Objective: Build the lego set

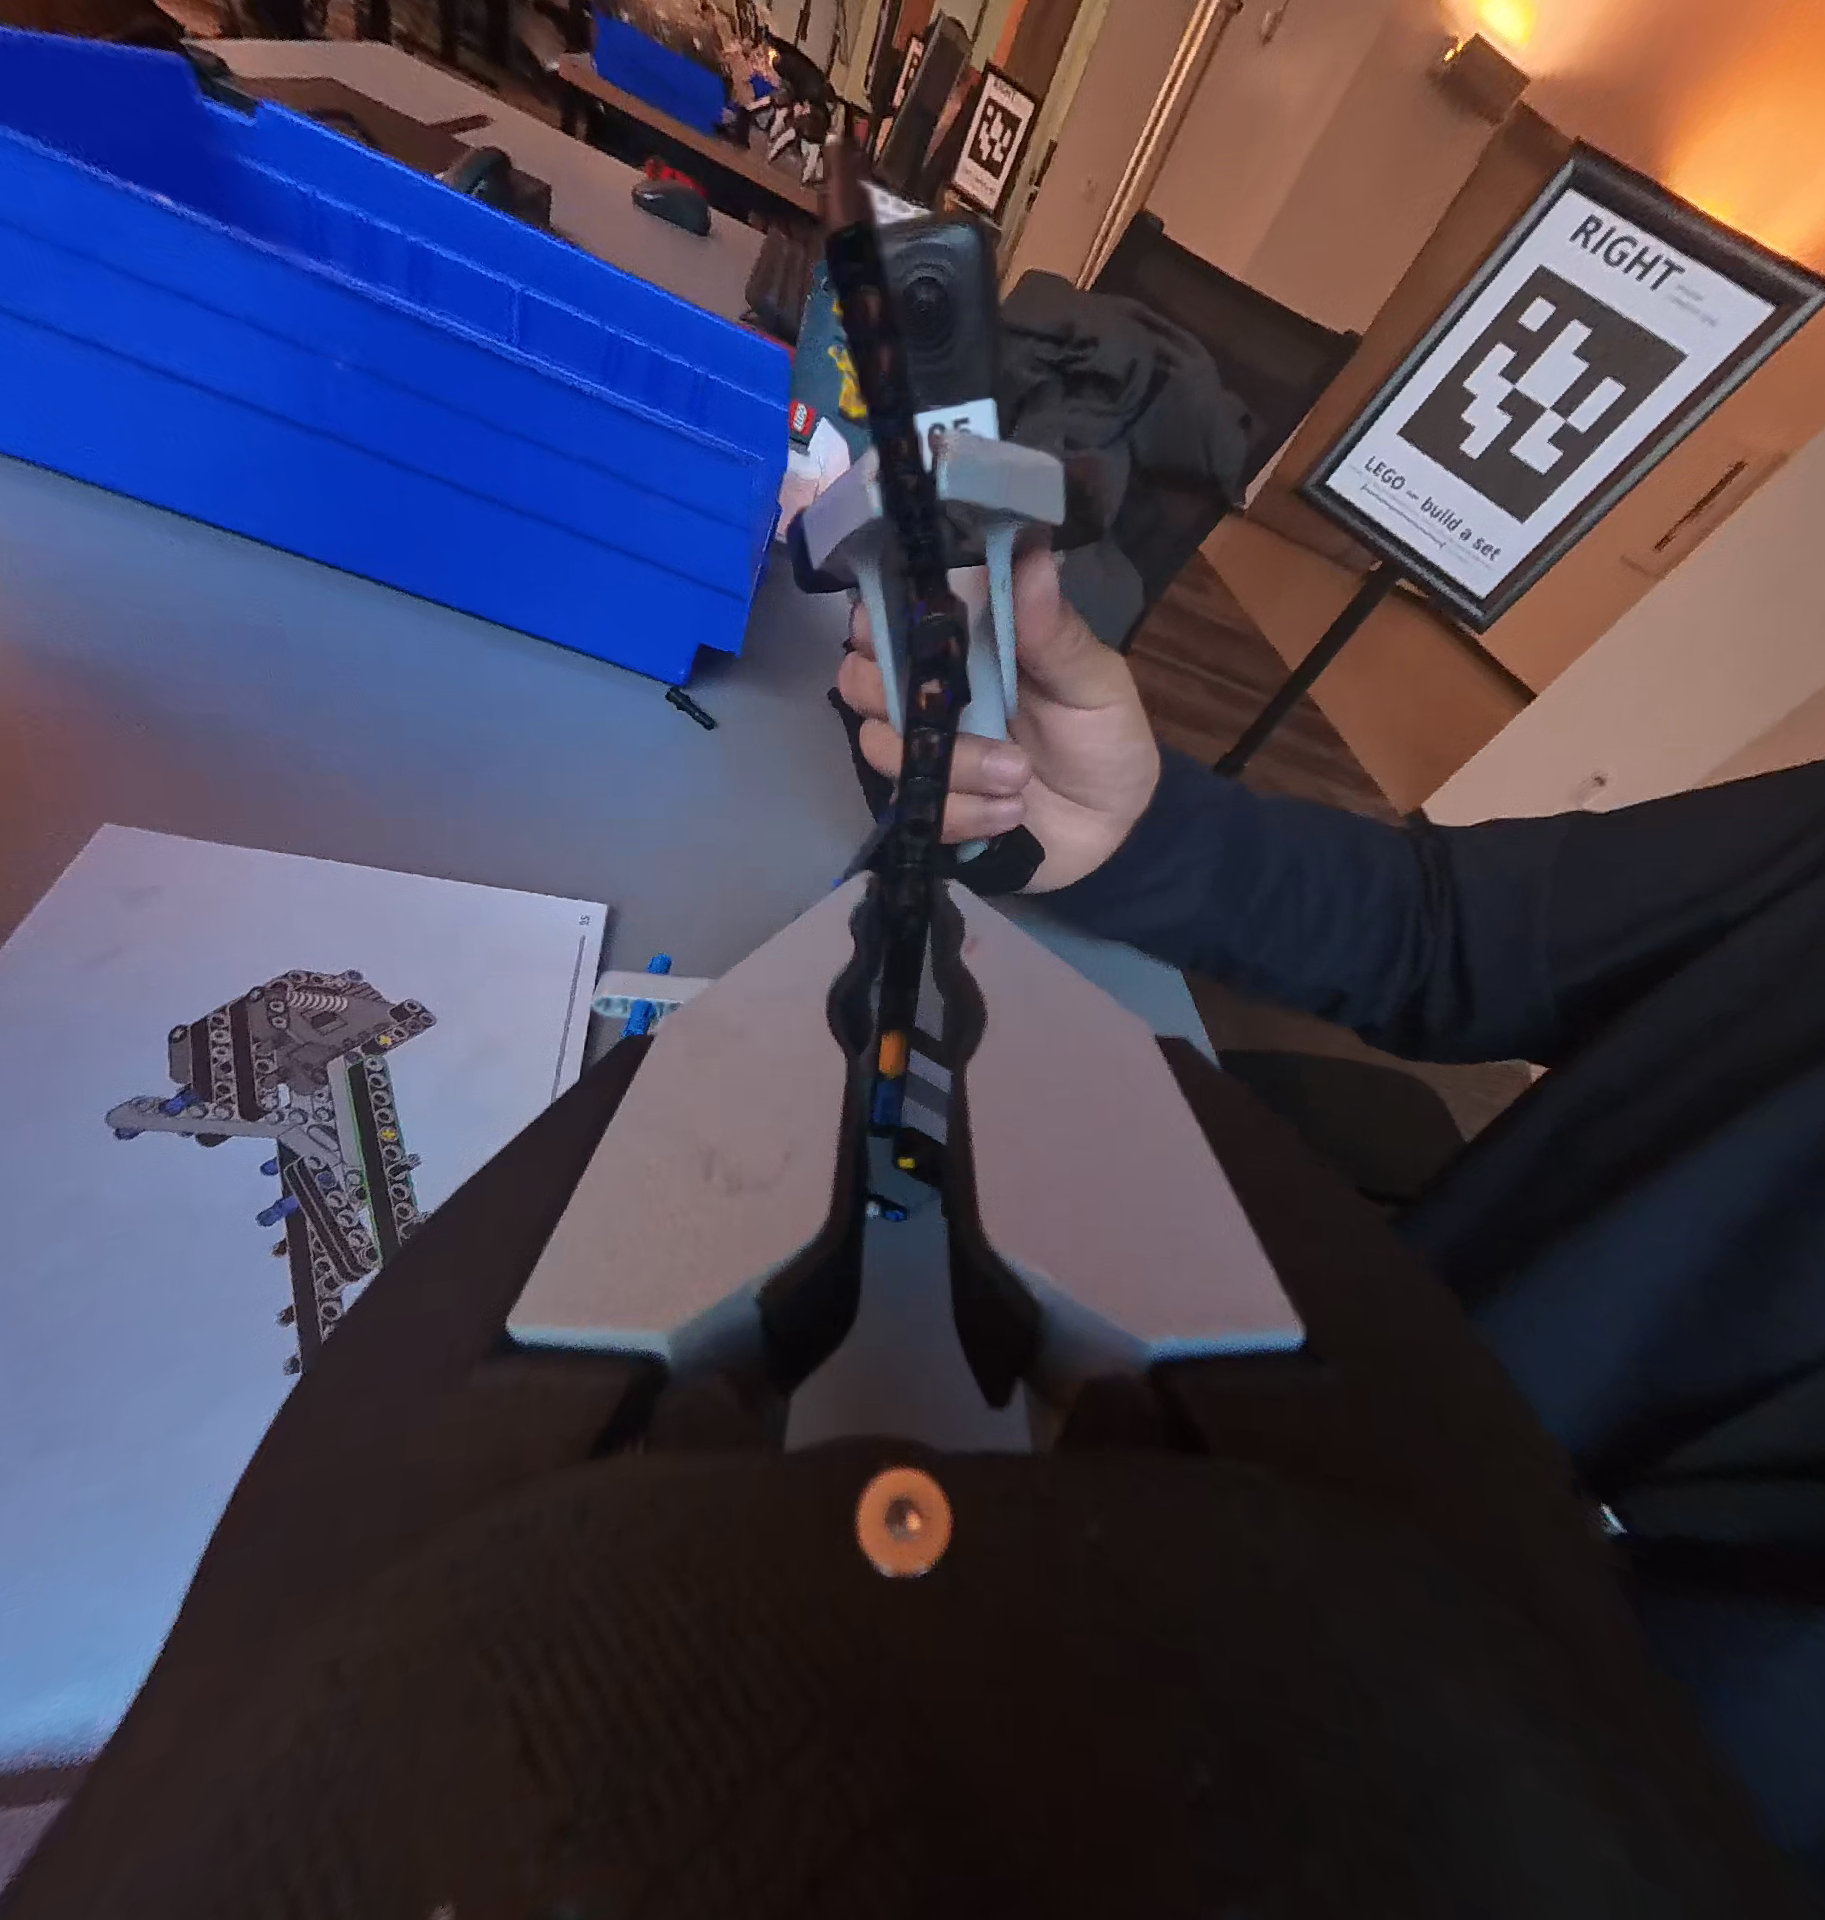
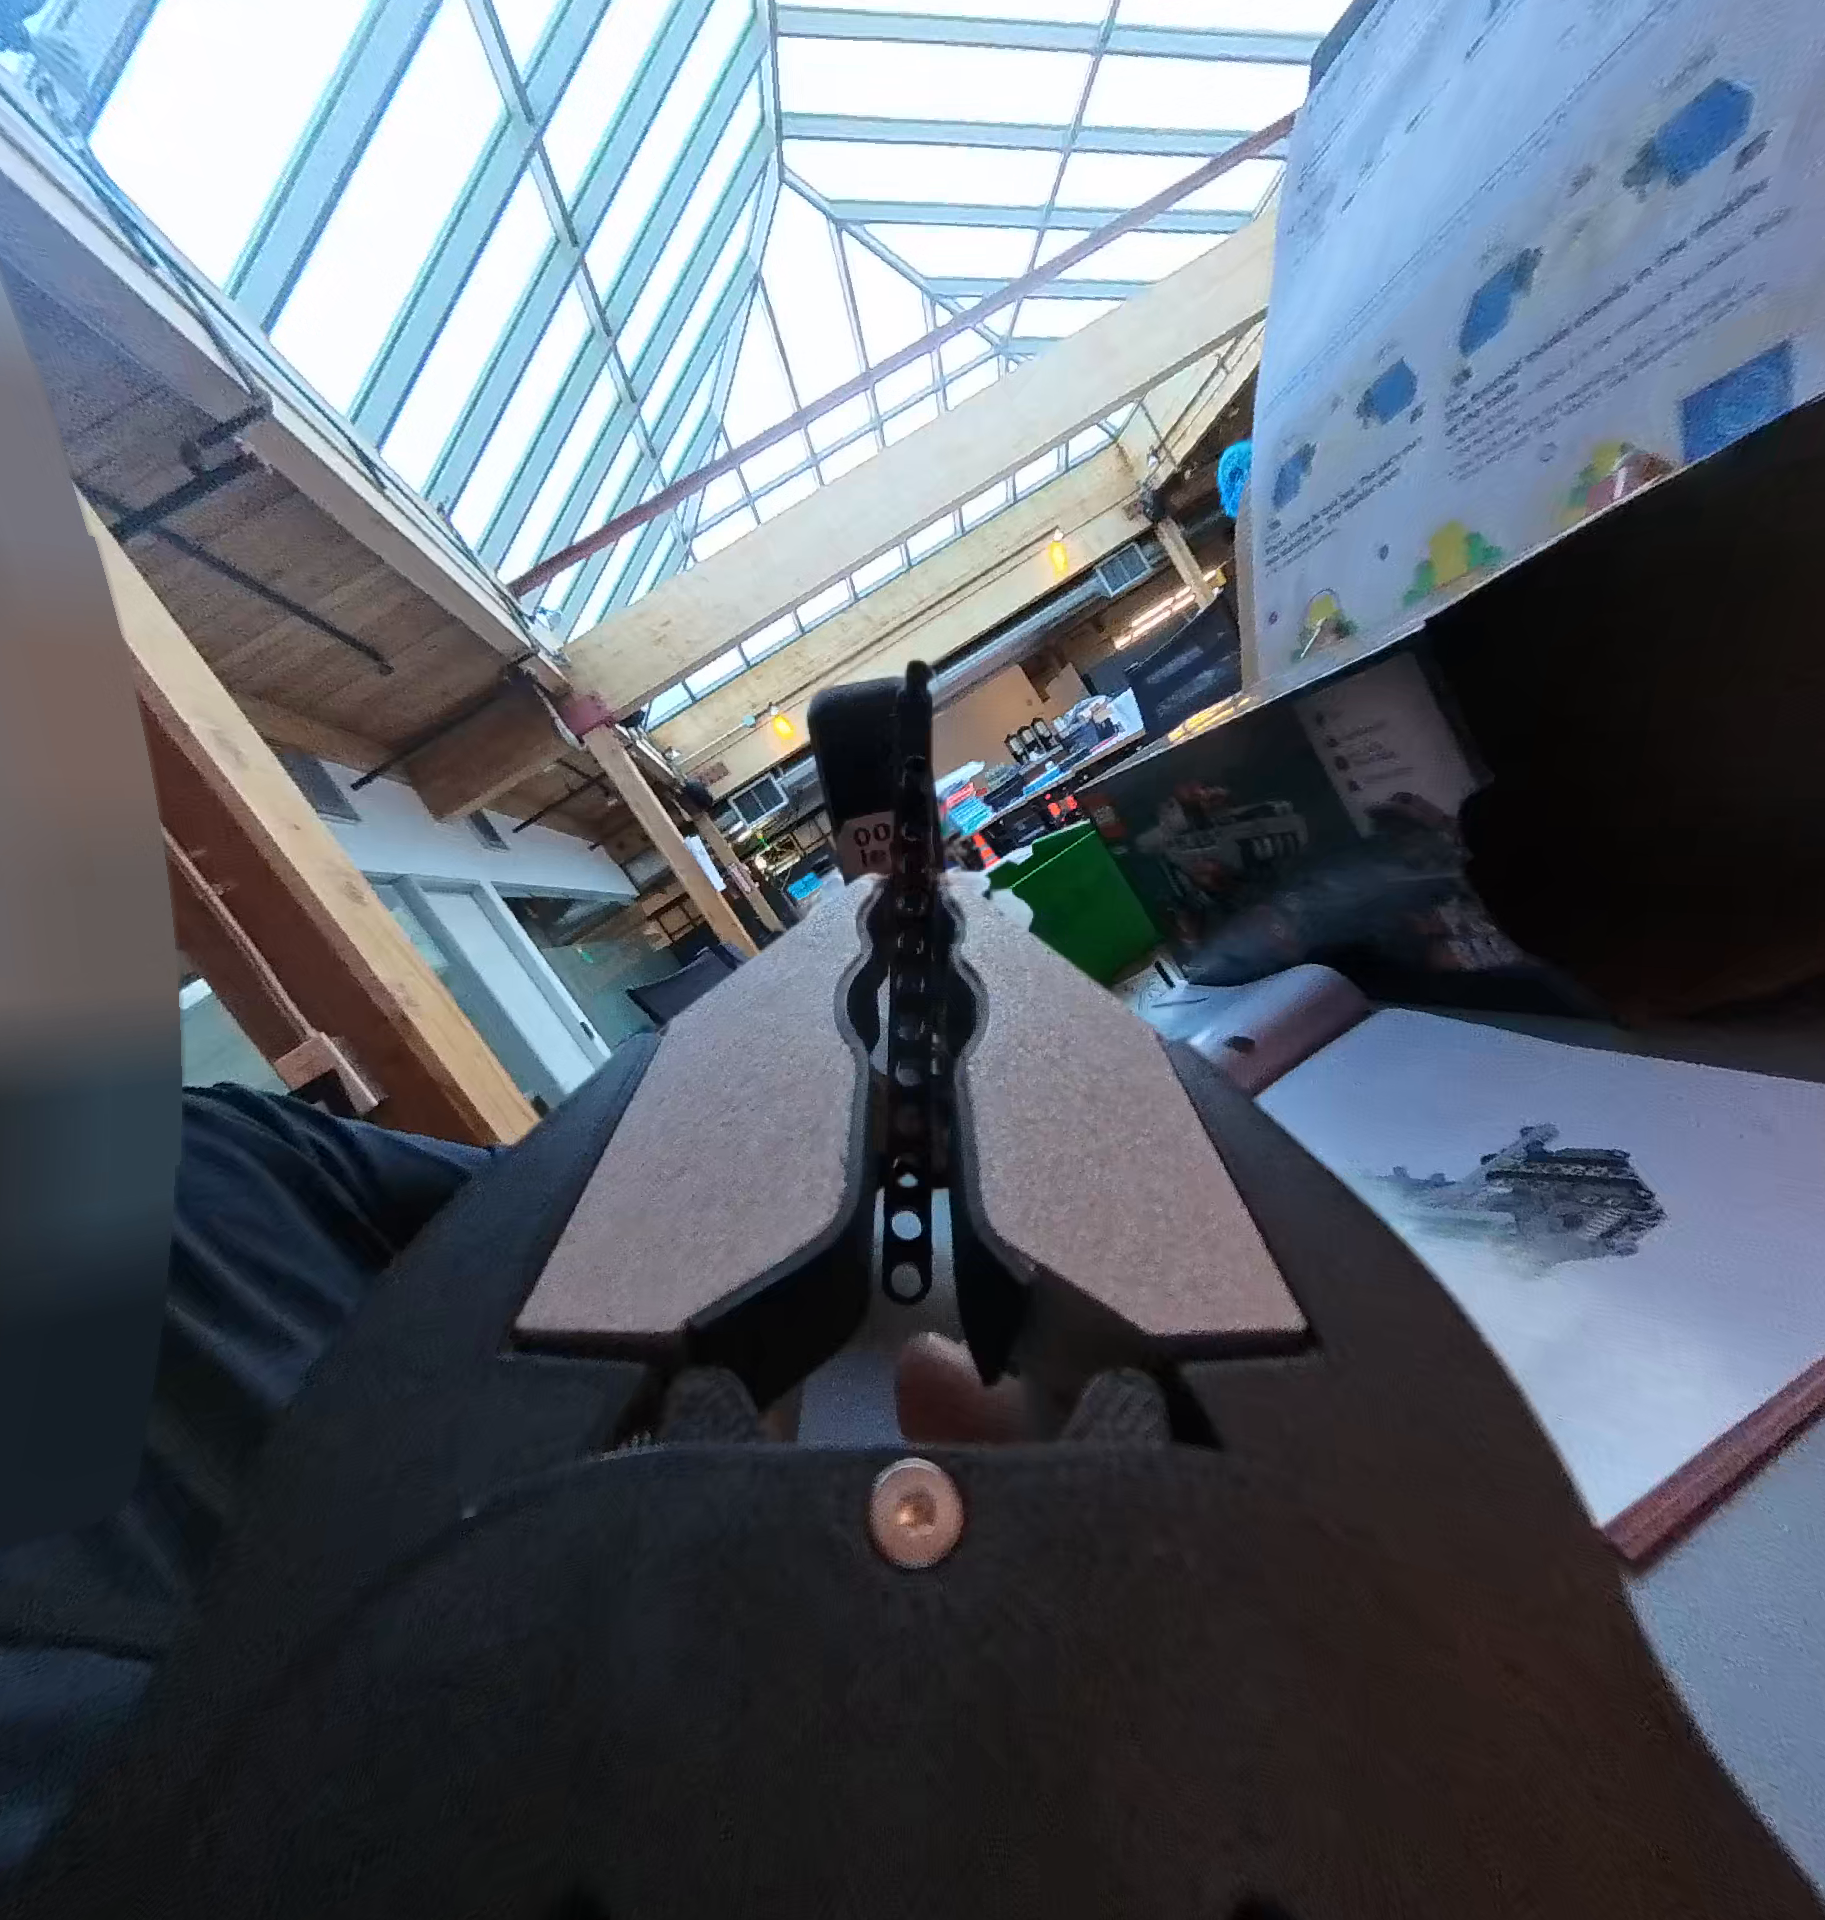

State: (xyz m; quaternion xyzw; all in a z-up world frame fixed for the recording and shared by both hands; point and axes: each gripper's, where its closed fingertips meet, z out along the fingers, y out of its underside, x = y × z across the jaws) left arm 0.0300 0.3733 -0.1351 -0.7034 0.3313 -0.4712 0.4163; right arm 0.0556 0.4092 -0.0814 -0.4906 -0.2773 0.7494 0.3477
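My left gripper is pinched on the near end of a long black holed beam assembly, edge-on between the pads; small orange, blue and grey bits sit low in the gap. My right gripper, tipped up toward the skylight, also has its pads pressed on a black holed beam, likely the other end of the same piece. Judgement: both are holding one assembly in the air, so keep the two grips in line, don't twist, and squeeze pins home along the beam's axis. Left of the beam lies the open instruction booklet, past it a loose black pin and a blue bin. Farther right stands a framed marker sign with printing I won't copy. My right hand grips its handle.
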